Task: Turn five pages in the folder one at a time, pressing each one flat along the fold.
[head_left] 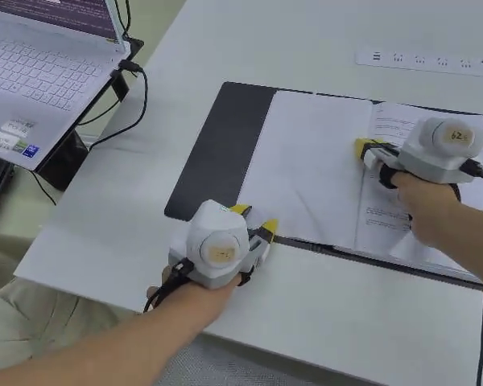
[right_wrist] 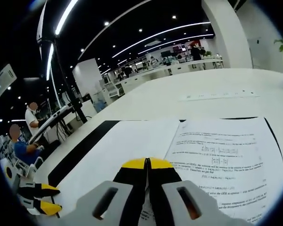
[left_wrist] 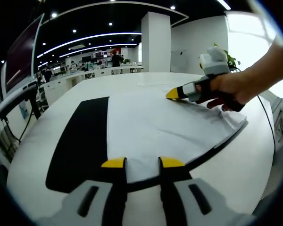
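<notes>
Matt black folder cover (head_left: pixel 217 149) holds smooth white paper pages (head_left: pixel 306 169) on a smooth, matt white table (head_left: pixel 249 40).

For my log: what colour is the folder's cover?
Black folder cover, best in head view.

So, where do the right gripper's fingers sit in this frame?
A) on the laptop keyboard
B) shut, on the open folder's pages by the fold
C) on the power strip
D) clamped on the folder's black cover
B: the right gripper has its fingers shut together, resting on the folder beside the fold between the blank page and the printed page.
</notes>
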A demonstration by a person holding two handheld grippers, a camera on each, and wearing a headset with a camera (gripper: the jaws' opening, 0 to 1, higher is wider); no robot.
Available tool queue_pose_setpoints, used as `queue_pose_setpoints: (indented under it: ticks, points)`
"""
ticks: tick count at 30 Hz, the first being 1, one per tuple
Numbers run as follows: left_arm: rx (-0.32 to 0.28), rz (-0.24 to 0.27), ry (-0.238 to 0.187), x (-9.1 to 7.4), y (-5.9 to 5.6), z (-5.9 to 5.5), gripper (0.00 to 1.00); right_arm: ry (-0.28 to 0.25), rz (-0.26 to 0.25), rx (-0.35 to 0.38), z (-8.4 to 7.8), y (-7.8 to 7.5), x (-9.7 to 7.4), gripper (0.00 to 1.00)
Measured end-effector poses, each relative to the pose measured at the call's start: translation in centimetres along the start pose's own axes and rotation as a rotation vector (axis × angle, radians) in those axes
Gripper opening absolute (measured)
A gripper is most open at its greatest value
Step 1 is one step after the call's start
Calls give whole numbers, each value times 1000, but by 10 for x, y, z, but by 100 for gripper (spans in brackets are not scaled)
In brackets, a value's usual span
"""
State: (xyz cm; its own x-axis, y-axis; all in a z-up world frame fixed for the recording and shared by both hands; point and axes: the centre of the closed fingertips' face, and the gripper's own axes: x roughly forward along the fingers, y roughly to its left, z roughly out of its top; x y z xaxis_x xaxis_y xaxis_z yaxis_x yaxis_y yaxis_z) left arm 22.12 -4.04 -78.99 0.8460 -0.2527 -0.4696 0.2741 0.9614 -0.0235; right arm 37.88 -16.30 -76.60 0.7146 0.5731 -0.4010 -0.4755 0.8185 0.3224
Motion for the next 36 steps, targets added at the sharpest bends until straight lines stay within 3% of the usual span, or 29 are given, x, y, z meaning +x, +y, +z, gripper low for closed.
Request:
queue_pose_setpoints:
  ticks: [6,20,29,36]
  points:
    - [-7,3,-8,0,0,0,25,-20,-41,1,10,-13,14,0]
    - [-18,6,-25,1,0,1,25,-18,-87,-51,30,-55,71,0]
    - [-24,7,-26,1,1,1,25,-21,-125,-73,41,-66,82,0]
    - [-26,7,-24,1,1,1,25,-15,-114,-53,33,-59,73,0]
